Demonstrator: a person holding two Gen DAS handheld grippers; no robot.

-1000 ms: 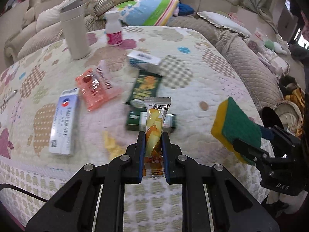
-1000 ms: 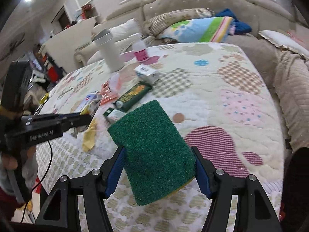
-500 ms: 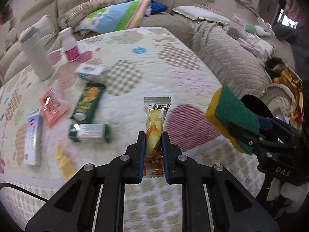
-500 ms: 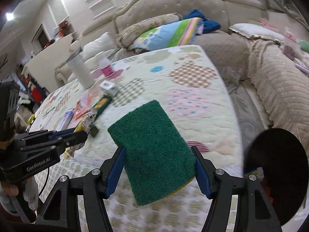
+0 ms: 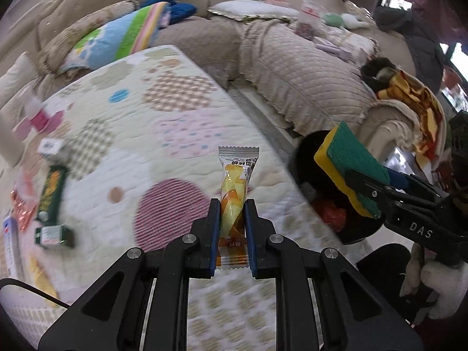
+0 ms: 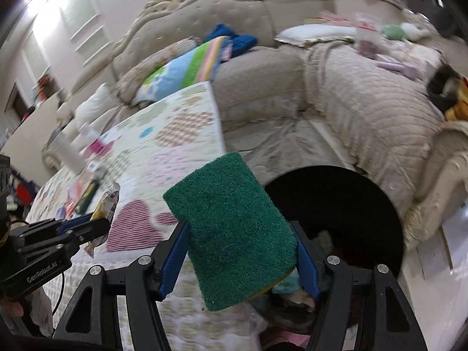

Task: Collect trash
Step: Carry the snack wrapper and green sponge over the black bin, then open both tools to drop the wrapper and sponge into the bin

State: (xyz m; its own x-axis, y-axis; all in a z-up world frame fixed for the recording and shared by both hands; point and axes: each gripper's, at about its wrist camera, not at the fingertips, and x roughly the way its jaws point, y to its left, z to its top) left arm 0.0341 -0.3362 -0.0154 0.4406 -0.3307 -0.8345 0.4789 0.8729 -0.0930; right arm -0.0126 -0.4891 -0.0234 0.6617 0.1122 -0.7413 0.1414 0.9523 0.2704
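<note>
My left gripper [image 5: 231, 213] is shut on a yellow and orange snack wrapper [image 5: 235, 193], held upright over the near right part of the quilted table [image 5: 163, 134]. My right gripper [image 6: 241, 234] is shut on a green and yellow scouring sponge [image 6: 231, 228]; the left wrist view shows that sponge [image 5: 348, 166] above the mouth of a black trash bin [image 5: 330, 204] beside the table. The bin [image 6: 345, 204] holds some trash, red and pale pieces. The left gripper [image 6: 96, 225] with the wrapper [image 6: 106, 204] shows at the left of the right wrist view.
On the table's left lie green packets [image 5: 52, 190], a small green box [image 5: 52, 234], a white box [image 5: 49, 146] and a red wrapper [image 5: 22, 204]. A beige sofa [image 5: 307, 67] with cushions wraps around the back and right. A gloved hand [image 5: 433, 286] holds the right gripper.
Both grippers have swung to the right, off the table's middle toward the black bin, each keeping hold of its item. The bin has come into full view under the sponge.
</note>
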